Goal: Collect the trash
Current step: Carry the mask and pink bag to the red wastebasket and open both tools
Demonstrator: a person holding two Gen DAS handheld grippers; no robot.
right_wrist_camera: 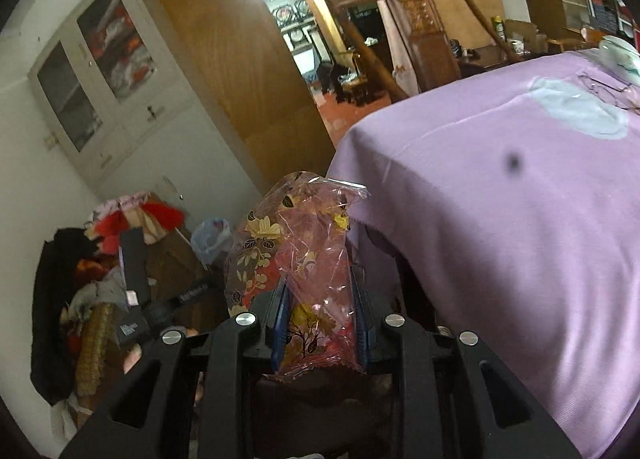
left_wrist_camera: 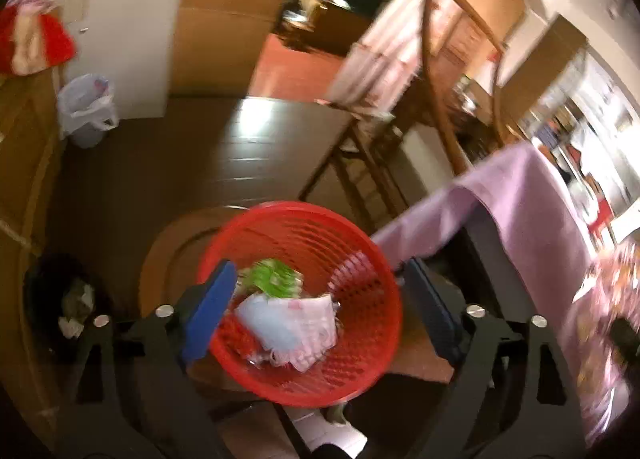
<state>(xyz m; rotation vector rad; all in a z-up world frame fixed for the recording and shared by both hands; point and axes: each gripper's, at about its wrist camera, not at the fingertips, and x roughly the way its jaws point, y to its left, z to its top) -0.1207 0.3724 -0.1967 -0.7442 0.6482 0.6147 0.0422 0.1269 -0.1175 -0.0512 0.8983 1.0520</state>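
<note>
**Wrapper pinched on my right, basket under my left**

My right claw [right_wrist_camera: 322, 315] is pinching a crumpled clear wrapper [right_wrist_camera: 304, 243] printed with yellow flowers and dark leaves. Its blue pads [right_wrist_camera: 281, 311] press in on the lower part from both sides, and the rest of the film stands up above them, creased and partly see-through. Just to the right of the wrapper is the corner of the worktop, draped in a lilac cloth [right_wrist_camera: 500, 199]. Far back on that cloth I can see a pale flat patch [right_wrist_camera: 580, 107] and what looks like a pair of glasses beside it; I cannot make out more.

My left claw [left_wrist_camera: 316, 311] is spread wide and holds nothing. Between and below its blue pads [left_wrist_camera: 208, 311] sits a red basket [left_wrist_camera: 360, 359] with slotted walls. Inside it lie a pale crumpled sheet [left_wrist_camera: 292, 323], something green [left_wrist_camera: 276, 279] and a bit of pink-and-white plastic [left_wrist_camera: 352, 267]; this view is blurred, so I cannot name them more closely. The basket rests on a round wooden surface [left_wrist_camera: 168, 259], close by the cloth's hanging edge.

Off to the left on the floor stand a bin lined with a white bag [left_wrist_camera: 86, 111] against the wall and a dark bin [left_wrist_camera: 64, 299] with scraps in it. A wooden chair [left_wrist_camera: 360, 163] stands beyond the basket.
</note>
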